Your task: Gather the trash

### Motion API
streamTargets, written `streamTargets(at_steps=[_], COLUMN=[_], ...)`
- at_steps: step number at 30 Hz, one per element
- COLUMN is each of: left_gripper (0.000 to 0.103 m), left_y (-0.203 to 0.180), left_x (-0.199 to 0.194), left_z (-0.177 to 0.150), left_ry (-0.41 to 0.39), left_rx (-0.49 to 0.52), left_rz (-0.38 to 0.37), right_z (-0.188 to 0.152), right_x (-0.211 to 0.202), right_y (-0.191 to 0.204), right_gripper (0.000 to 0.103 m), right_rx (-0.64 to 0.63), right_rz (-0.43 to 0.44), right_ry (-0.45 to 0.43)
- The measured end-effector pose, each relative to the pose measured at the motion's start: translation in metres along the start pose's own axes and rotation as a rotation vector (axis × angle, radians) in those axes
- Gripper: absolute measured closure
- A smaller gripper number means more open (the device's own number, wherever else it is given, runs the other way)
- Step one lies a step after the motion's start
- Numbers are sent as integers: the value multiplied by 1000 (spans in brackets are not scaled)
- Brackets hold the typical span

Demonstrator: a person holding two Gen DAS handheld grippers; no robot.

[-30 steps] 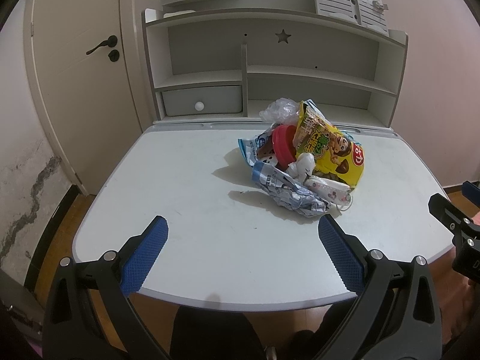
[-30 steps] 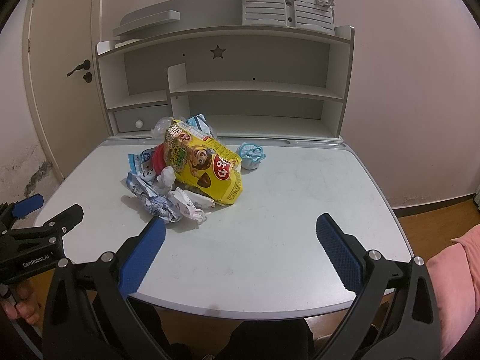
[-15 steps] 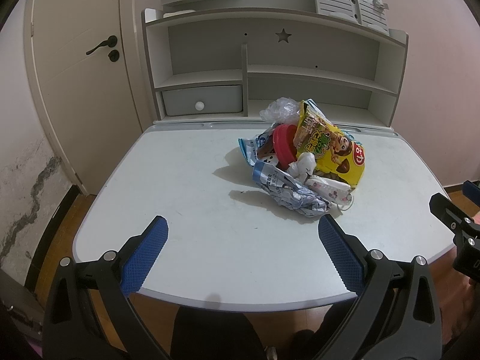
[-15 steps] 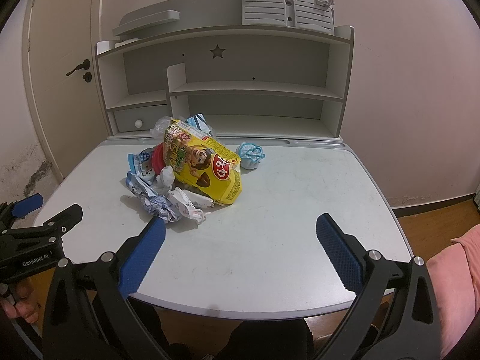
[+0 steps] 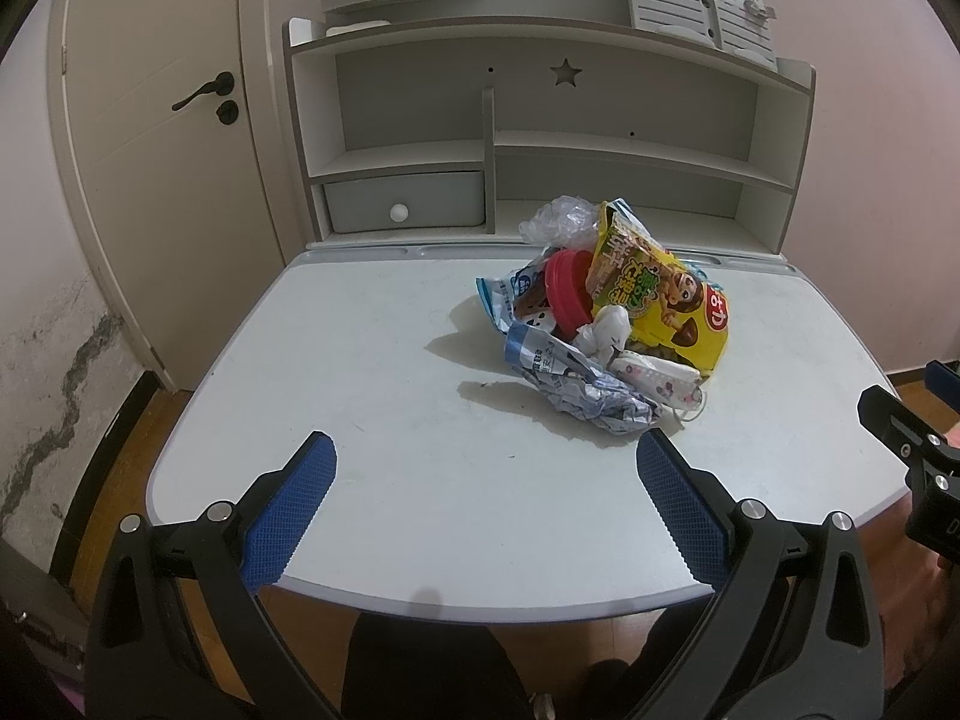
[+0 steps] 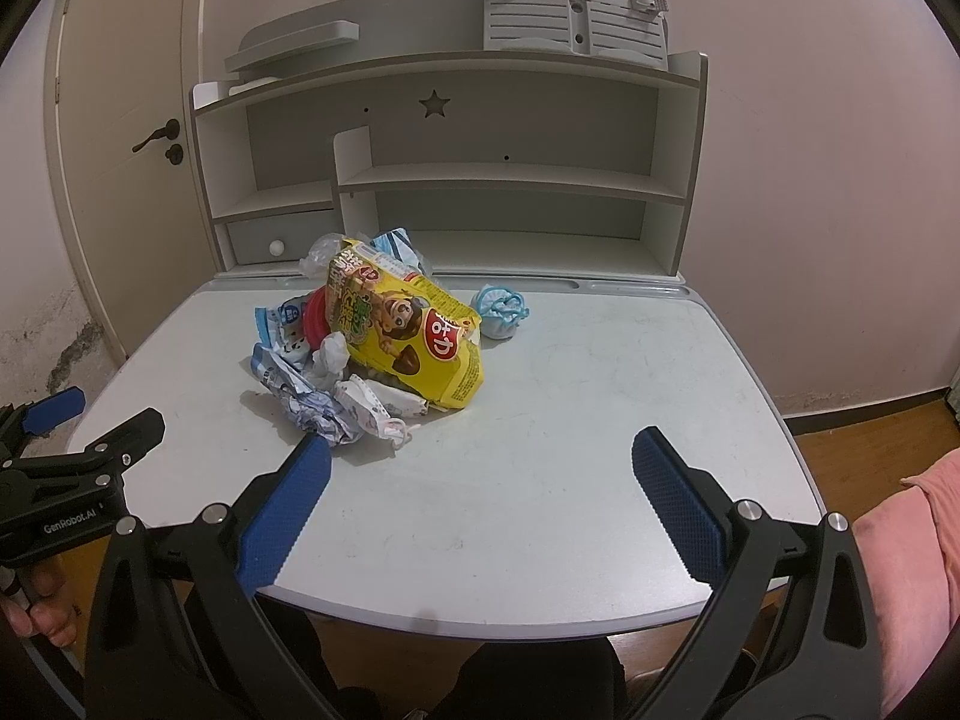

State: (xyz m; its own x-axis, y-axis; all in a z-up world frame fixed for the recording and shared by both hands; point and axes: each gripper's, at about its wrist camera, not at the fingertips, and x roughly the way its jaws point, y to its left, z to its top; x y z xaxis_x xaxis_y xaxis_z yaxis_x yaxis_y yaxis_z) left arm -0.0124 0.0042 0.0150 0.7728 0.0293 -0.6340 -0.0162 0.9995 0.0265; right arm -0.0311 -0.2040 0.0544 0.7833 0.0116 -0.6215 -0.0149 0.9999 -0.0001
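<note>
Both my left gripper (image 5: 477,483) and right gripper (image 6: 480,474) are spread wide and empty at the desk's (image 6: 600,420) near edge, so I'd go low for the crumpled wrapper (image 6: 318,411) nearest in the trash pile (image 6: 384,336) mid-desk.

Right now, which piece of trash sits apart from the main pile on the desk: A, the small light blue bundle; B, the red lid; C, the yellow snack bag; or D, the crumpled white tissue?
A: the small light blue bundle lies by itself on the desk, right of the yellow snack bag, apart from the heap.
</note>
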Motion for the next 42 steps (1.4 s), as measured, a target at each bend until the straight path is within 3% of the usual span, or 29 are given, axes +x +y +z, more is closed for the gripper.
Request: streamTargets(at_steps=[22,26,32,37,40,42], left_gripper=[5,5,5,6,18,22], left_y=[4,2,-8,-17,-19,-15], left_x=[9,37,98,130,145,152], left_z=[-2,1,17,28,27,25], left_ry=[1,85,241,279,303,317], left_rx=[-5,-6,-149,-176,-168,-203], left_rz=[-4,-28,-123,-152,-142,-174], right_z=[-3,-5,-11,-17,-21,-23], right_x=[9,20,37,48,55,59], right_y=[-6,-15,-25,-27,-27,-26], right_gripper=[5,5,5,6,5,5], right_rx=[3,17,23,-5,-19,-24], right_rz=[-3,5,25,63,87,109], right_ry=[23,49,89,112,131,143])
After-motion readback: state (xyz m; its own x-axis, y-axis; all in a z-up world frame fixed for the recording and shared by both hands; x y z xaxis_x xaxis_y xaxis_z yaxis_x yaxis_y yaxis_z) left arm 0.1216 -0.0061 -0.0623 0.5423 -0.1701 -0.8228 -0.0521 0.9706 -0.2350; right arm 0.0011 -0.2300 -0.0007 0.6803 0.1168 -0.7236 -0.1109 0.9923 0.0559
